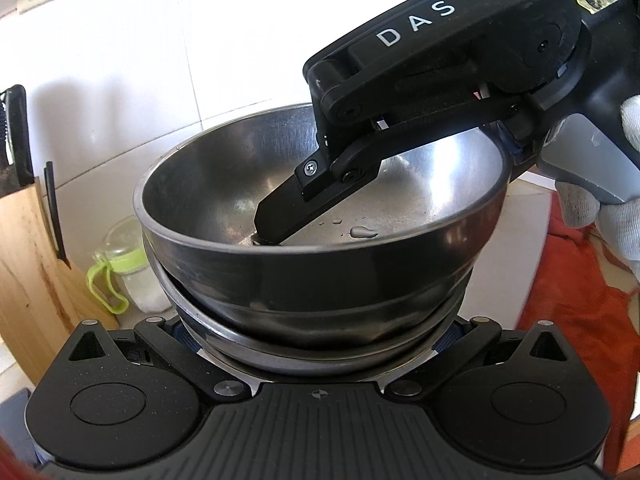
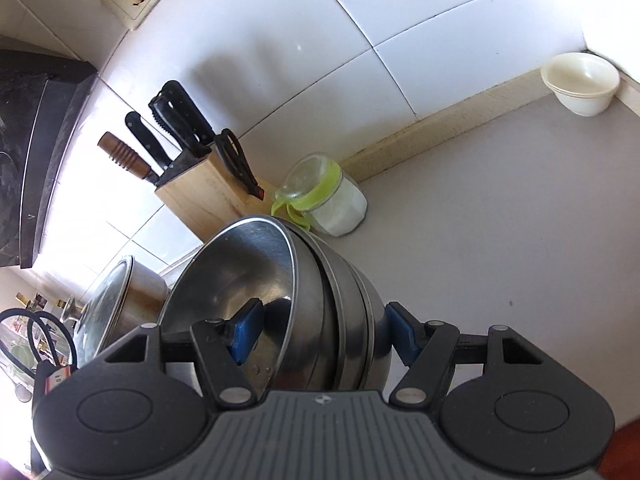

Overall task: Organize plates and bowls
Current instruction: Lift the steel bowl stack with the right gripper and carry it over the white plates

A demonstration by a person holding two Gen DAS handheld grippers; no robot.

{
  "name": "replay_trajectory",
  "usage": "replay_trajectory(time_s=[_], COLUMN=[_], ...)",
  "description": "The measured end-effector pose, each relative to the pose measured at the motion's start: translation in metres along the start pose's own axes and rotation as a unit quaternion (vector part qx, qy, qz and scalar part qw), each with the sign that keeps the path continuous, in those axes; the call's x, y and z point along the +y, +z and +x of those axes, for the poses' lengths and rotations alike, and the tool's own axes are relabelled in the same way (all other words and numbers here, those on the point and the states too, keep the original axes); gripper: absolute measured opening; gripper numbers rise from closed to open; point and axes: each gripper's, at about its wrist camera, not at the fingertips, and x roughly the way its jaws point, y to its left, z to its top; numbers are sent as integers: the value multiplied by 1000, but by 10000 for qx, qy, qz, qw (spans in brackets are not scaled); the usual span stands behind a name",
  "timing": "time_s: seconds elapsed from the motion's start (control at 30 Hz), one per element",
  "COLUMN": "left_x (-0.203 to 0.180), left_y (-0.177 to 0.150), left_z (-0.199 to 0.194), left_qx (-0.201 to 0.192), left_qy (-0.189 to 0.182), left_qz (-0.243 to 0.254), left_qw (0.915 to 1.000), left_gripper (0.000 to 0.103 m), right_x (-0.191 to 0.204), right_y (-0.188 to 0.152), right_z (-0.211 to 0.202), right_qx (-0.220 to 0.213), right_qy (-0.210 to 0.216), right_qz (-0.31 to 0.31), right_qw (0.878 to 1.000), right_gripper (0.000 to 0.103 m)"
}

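A stack of nested steel bowls (image 1: 320, 280) fills the left wrist view, the top bowl wet inside. My left gripper (image 1: 316, 344) holds the stack from the sides low down; its pads are mostly hidden behind the bowls. My right gripper (image 2: 320, 332) is shut on the stack's wall (image 2: 340, 300), one blue pad (image 2: 246, 334) inside the top bowl and the other (image 2: 402, 334) outside. It shows in the left wrist view (image 1: 276, 216) as a black finger reaching into the bowl. A stack of cream bowls (image 2: 580, 82) stands in the far counter corner.
A wooden knife block (image 2: 200, 196) with knives and scissors stands by the tiled wall. A glass jar with a green lid (image 2: 328, 200) sits beside it. A lidded steel pot (image 2: 120, 300) is at the left. The grey counter (image 2: 500, 220) stretches right.
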Motion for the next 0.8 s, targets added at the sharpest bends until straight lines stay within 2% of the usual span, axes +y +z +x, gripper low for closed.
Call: replay_trajectory(time_s=[0.4,0.8], left_x=[-20,-38], left_y=[-33,-54], left_z=[-33,-53], left_qx=[90,345], left_qy=[-271,-102], left_qz=[85,-136], left_qw=[9996,9993], left_gripper=[103,103], right_x=[0,-6], right_y=[-55,-84], right_z=[-32,-37], right_qx=[42,350], right_qy=[-170,-59], right_qz=[140,28], right_qw=[9997,9994], right_gripper=[68,69])
